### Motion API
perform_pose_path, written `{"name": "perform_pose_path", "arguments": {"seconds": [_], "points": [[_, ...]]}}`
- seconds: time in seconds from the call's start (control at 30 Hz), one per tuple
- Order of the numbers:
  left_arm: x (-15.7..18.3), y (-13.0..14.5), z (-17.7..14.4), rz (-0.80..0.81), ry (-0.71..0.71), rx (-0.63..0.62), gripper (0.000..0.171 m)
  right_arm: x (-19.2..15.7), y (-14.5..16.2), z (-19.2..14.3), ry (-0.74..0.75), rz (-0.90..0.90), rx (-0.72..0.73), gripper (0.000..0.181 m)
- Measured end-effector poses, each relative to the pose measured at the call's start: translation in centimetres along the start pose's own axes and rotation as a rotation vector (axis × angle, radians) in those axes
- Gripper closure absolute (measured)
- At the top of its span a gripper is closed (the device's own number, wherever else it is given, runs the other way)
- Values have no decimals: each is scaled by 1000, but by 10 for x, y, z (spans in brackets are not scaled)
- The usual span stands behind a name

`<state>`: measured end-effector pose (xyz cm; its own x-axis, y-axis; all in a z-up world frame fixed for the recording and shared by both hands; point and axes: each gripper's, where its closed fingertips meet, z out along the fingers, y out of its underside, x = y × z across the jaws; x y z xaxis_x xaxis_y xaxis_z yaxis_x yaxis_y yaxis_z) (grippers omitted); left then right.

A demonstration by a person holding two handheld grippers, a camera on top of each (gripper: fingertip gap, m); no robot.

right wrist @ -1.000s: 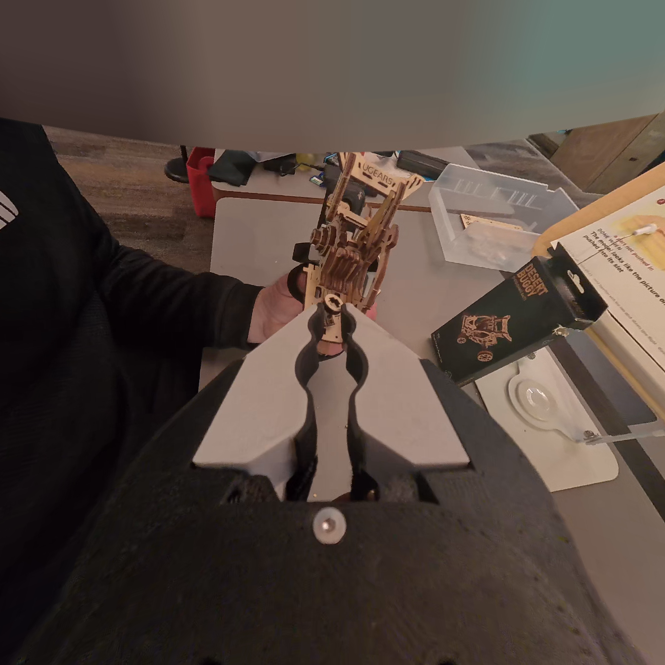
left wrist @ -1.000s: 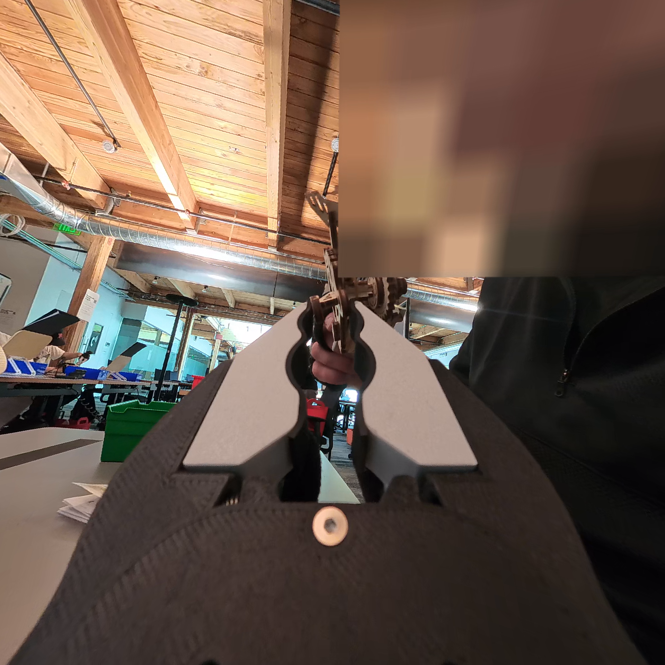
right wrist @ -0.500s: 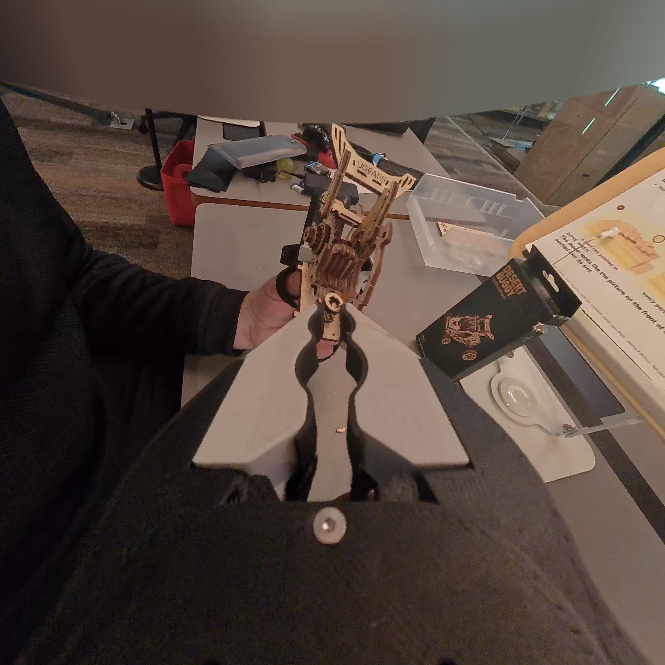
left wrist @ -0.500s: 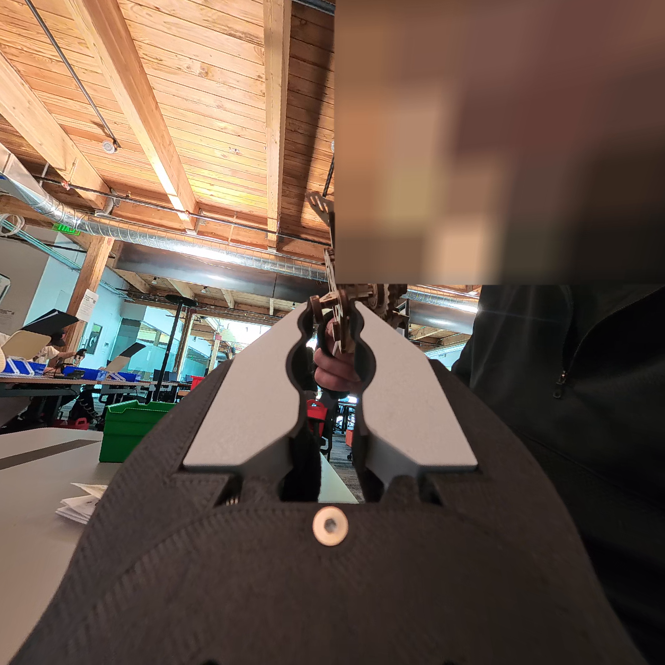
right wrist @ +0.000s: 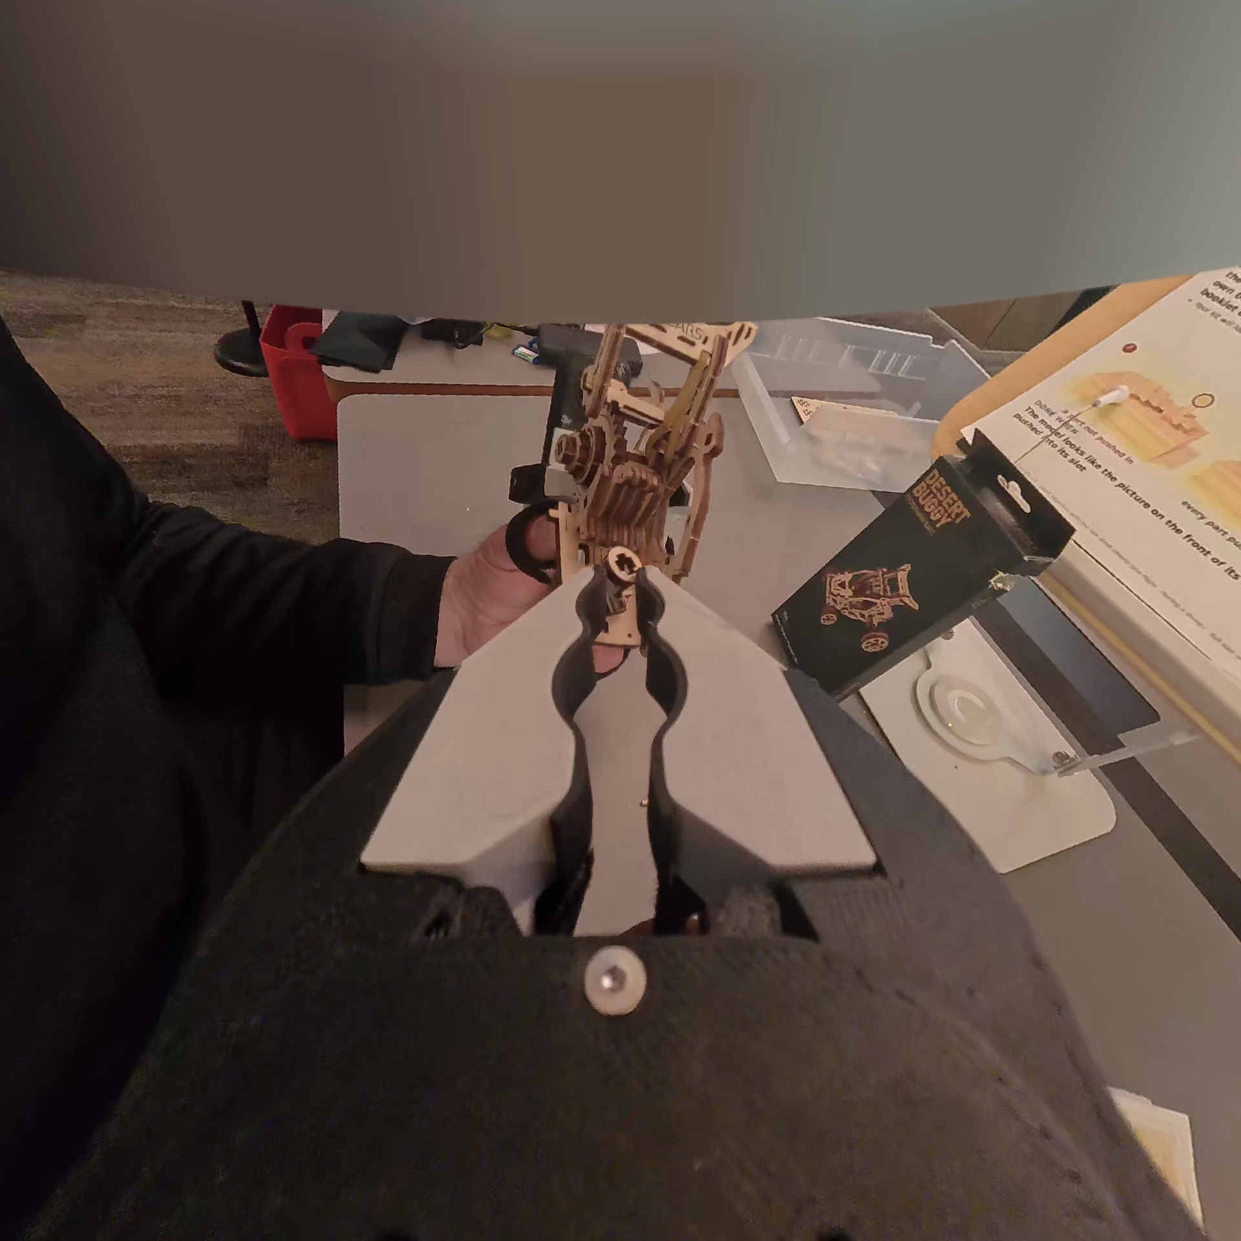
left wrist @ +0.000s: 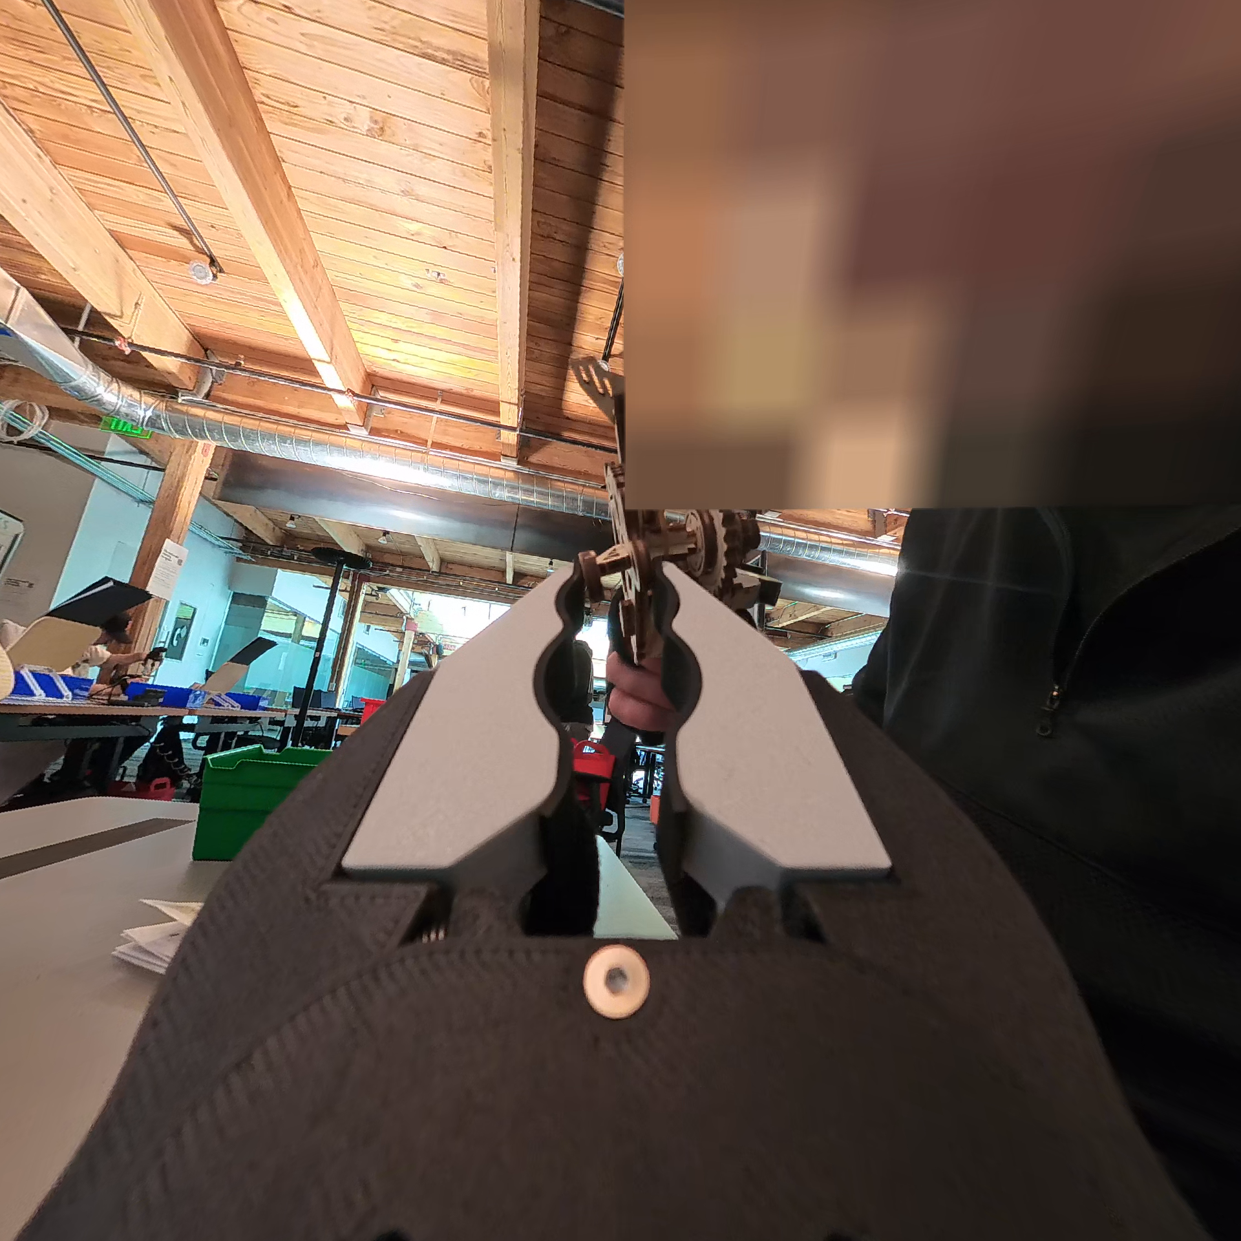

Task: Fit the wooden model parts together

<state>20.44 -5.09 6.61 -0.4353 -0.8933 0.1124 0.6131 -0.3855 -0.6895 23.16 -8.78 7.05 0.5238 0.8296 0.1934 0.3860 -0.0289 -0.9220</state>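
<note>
Both tools grip one wooden model held up above the counter.

In the left wrist view, the left tool (left wrist: 621,577) has its tips closed on a flat edge and small peg of the wooden model (left wrist: 634,591) at the centre of the frame, with the model's gears just right of the tips and a hand (left wrist: 634,698) seen through the gap below. In the right wrist view, the right tool (right wrist: 618,579) pinches a thin pale plate and round peg at the model's (right wrist: 631,470) lower end; the model rises tilted toward the top centre of the frame. A hand (right wrist: 490,598) in a dark sleeve sits left of the tips. On the grey counter (right wrist: 436,470) lie a clear plastic tray (right wrist: 839,409) at upper right and a black box (right wrist: 920,571) at right.
</note>
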Motion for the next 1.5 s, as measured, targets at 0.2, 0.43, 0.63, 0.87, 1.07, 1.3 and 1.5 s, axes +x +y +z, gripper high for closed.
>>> {"name": "perform_pose_path", "arguments": {"seconds": [0.2,0.43,0.63,0.87,1.07,1.3,1.5], "points": [[1,1,1,5,1,-7,155,-2,2,0,11,-15,-26,176],[1,1,1,7,1,-8,155,-1,4,-1,33,-17,-23,176],[1,1,1,7,3,-9,155,-1,5,-1,36,-13,-26,176],[1,2,1,9,3,-12,155,-2,4,-1,49,-10,-31,176],[1,3,2,12,1,-18,155,-2,5,-1,69,-20,-49,176],[1,3,2,16,1,-22,155,-2,8,-1,122,-87,-100,176],[2,4,2,17,3,-26,155,-3,8,-1,143,-123,-136,176]]}}
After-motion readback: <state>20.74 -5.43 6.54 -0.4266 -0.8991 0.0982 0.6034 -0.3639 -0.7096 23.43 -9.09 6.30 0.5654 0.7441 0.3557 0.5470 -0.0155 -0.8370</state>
